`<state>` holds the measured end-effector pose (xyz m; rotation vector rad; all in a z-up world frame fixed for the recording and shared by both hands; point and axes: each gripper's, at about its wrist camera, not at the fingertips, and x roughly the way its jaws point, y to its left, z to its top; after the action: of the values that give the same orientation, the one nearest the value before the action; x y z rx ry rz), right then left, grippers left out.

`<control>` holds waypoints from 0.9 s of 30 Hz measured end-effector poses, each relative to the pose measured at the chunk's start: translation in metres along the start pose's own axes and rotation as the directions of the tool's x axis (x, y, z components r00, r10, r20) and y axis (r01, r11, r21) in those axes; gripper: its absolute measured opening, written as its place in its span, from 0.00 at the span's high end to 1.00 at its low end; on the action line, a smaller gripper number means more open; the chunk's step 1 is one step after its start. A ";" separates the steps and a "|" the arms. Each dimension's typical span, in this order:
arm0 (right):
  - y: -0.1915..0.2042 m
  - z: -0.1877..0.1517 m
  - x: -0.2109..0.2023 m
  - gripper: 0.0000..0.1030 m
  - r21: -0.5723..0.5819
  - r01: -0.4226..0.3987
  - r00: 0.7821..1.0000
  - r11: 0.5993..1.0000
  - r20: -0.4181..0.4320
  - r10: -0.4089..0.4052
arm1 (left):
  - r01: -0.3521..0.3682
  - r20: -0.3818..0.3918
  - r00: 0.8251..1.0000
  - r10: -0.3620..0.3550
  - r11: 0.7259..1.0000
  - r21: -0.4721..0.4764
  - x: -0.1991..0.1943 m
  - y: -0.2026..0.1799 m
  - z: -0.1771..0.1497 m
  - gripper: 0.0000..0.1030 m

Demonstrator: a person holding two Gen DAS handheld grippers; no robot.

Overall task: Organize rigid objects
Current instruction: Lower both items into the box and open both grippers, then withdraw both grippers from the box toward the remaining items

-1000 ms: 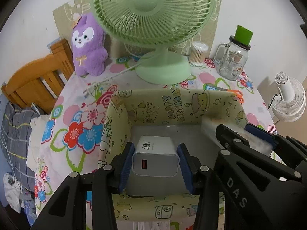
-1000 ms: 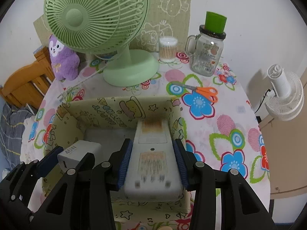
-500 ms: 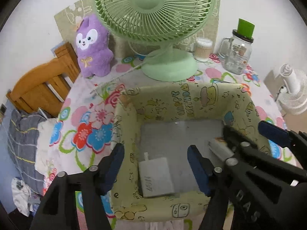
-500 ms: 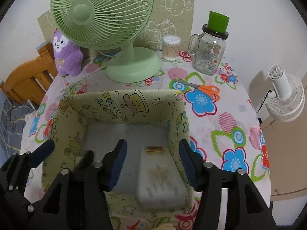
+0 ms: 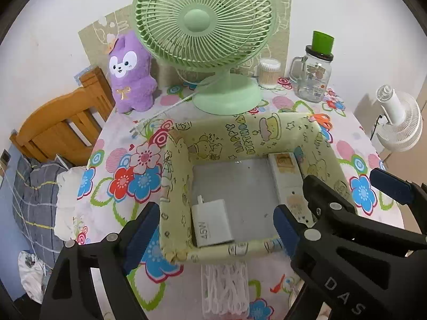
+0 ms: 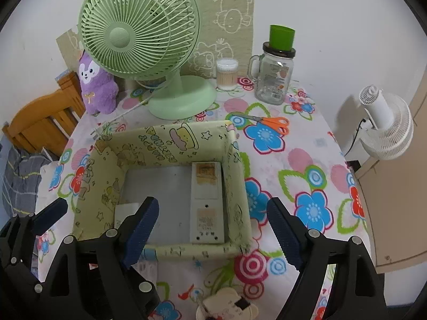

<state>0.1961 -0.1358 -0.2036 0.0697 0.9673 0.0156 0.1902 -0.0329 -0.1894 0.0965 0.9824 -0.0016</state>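
White walls back a worktop (image 6: 307,160) covered in a cloth printed with bright flowers, and a wooden chair back (image 5: 58,128) stands at its left edge. On the cloth sits a square, pale yellow fabric bin with cartoon prints (image 5: 250,136). Inside it, a white rectangular 45W charger block (image 5: 212,222) lies flat in the near left corner, and a long white rectangular device with worn yellowed labels (image 6: 206,200) lies along the right wall.

The left claw (image 5: 213,226) has just been opening and now stands wide, with the bin's near left corner and the charger lying between its blue pads but not gripped. The right claw (image 6: 212,236) has likewise just been opening and stands wide over the bin's near right corner, above the long device without pressing it.

From the right wrist view the charger is mostly hidden behind the claw's left finger (image 6: 141,226), and only a white edge shows. From the left view the right claw's black frame covers the near end of the long device.

Behind the bin stand a pale green table fan (image 5: 205,26), a purple plush toy (image 5: 130,77) and a glass mug jar with a green cap (image 6: 275,77). Orange-handled scissors (image 6: 272,122) lie just beyond the bin's far right corner.
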 end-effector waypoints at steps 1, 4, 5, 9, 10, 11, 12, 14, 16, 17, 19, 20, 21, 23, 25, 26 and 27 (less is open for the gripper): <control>-0.001 -0.002 -0.003 0.17 0.004 -0.003 1.000 1.000 0.002 0.003 | 0.002 0.001 1.000 -0.002 1.000 0.003 -0.003 0.000 -0.002 0.13; -0.003 -0.007 -0.013 0.16 0.010 -0.005 1.000 1.000 0.011 0.005 | 0.003 0.011 1.000 -0.003 1.000 0.009 -0.014 0.000 -0.006 0.12; -0.003 -0.009 -0.016 0.16 0.012 -0.007 1.000 1.000 0.014 0.007 | 0.004 0.015 1.000 -0.004 1.000 0.009 -0.018 0.000 -0.008 0.12; -0.004 -0.014 -0.031 0.14 0.018 -0.009 1.000 1.000 0.029 0.008 | 0.005 0.030 1.000 -0.006 1.000 0.011 -0.031 0.000 -0.013 0.10; -0.005 -0.015 -0.035 0.14 0.019 -0.009 0.999 1.000 0.033 0.009 | 0.006 0.034 0.999 -0.006 1.000 0.012 -0.035 0.000 -0.014 0.10; -0.005 -0.017 -0.038 0.14 0.019 -0.010 0.999 1.000 0.036 0.010 | 0.006 0.036 0.999 -0.007 1.000 0.014 -0.038 0.000 -0.015 0.09; -0.005 -0.018 -0.042 0.14 0.020 -0.011 0.999 1.000 0.040 0.010 | 0.007 0.039 0.999 -0.008 1.000 0.015 -0.041 -0.001 -0.016 0.09; -0.006 -0.021 -0.049 0.14 0.021 -0.012 0.999 1.000 0.048 0.011 | 0.010 0.047 0.999 -0.011 1.000 0.018 -0.048 -0.002 -0.019 0.09; -0.006 -0.023 -0.056 0.13 0.021 -0.012 0.998 1.000 0.057 0.010 | 0.011 0.054 0.998 -0.012 1.000 0.020 -0.054 -0.002 -0.021 0.09; -0.007 -0.025 -0.059 0.12 0.021 -0.011 0.998 1.000 0.060 0.009 | 0.011 0.059 0.998 -0.013 1.000 0.021 -0.058 -0.003 -0.023 0.08; -0.007 -0.027 -0.065 0.12 0.021 -0.010 0.998 1.000 0.066 0.009 | 0.012 0.065 0.998 -0.013 1.000 0.021 -0.064 -0.003 -0.026 0.08; -0.008 -0.029 -0.069 0.12 0.021 -0.011 0.998 1.000 0.069 0.010 | 0.012 0.067 0.998 -0.013 1.000 0.021 -0.067 -0.003 -0.027 0.08; -0.008 -0.030 -0.072 0.12 0.020 -0.012 0.997 1.000 0.073 0.010 | 0.013 0.070 0.997 -0.014 1.000 0.021 -0.070 -0.002 -0.028 0.08; -0.008 -0.033 -0.078 0.12 0.020 -0.014 0.997 1.000 0.079 0.012 | 0.014 0.077 0.997 -0.016 1.000 0.021 -0.076 -0.001 -0.032 0.08; -0.007 -0.035 -0.083 0.12 0.018 -0.018 0.996 1.000 0.083 0.016 | 0.015 0.082 0.997 -0.016 1.000 0.020 -0.081 -0.001 -0.035 0.08; -0.007 -0.036 -0.086 0.11 0.017 -0.019 0.996 1.000 0.084 0.018 | 0.016 0.083 0.996 -0.017 1.000 0.019 -0.084 -0.001 -0.036 0.08; -0.007 -0.038 -0.089 0.11 0.014 -0.022 0.996 1.000 0.087 0.020 | 0.017 0.084 0.996 -0.018 1.000 0.017 -0.087 0.000 -0.037 0.07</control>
<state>0.1142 -0.1446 -0.1521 0.0935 0.8795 0.0247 0.1109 -0.0338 -0.1380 0.1022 0.8988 -0.0298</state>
